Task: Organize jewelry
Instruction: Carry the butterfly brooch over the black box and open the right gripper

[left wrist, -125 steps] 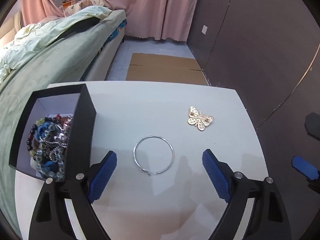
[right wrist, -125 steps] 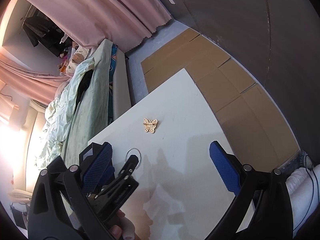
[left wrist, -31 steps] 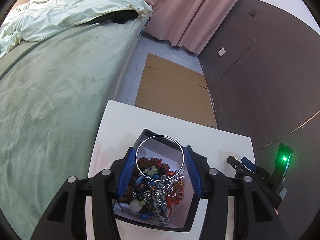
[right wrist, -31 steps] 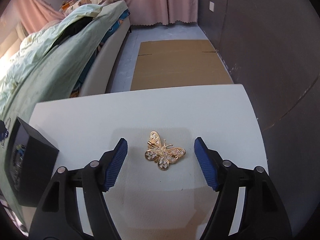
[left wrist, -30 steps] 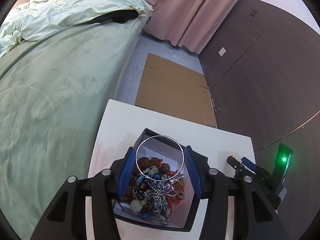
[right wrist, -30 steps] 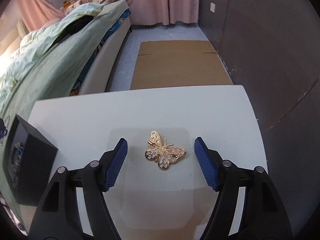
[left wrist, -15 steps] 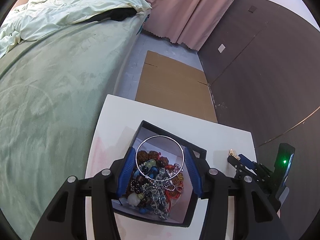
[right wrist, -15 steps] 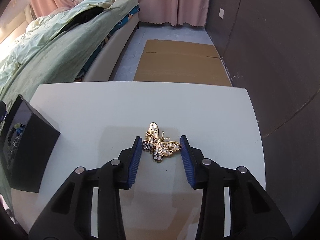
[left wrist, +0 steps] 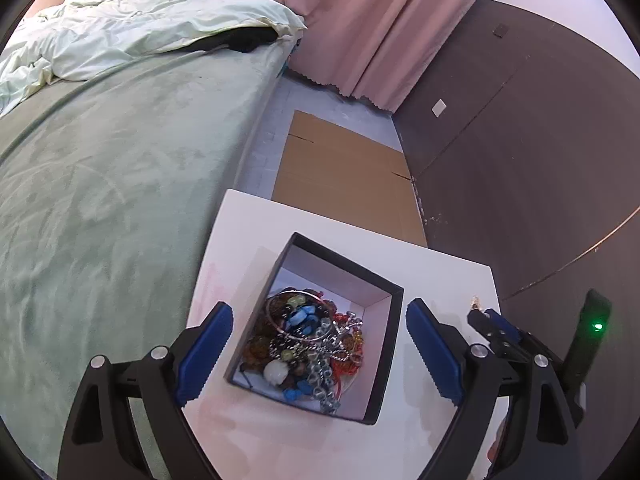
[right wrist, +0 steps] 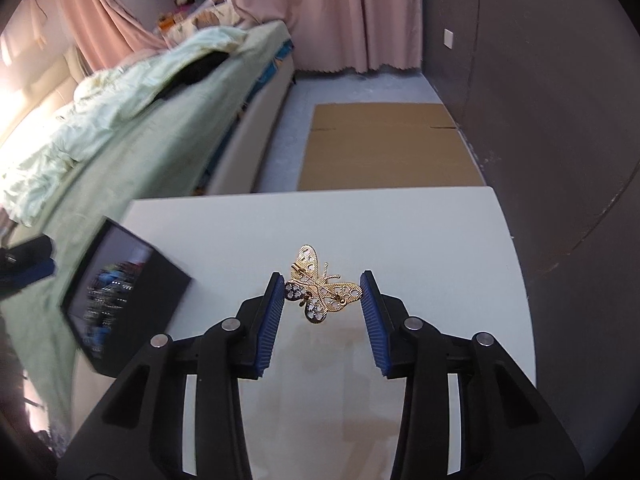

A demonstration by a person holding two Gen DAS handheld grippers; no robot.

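The silver ring (left wrist: 295,316) has dropped into the box (left wrist: 384,344) at the bench's left edge as the left claw (left wrist: 316,344) spread wide, empty; the right claw (right wrist: 323,306) pinches the butterfly brooch (right wrist: 322,292), now raised.

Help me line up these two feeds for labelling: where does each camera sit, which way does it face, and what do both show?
Left wrist: on the left gripper, looking steeply down into the black jewelry box; its jaws, just opened, stand wide and empty; the silver bangle lies inside.
Right wrist: on the right gripper, tilted down over the white table; its jaws, just closed, pinch the gold butterfly brooch.
Shared: box, table, bed, cardboard, curtain, each other's gripper.
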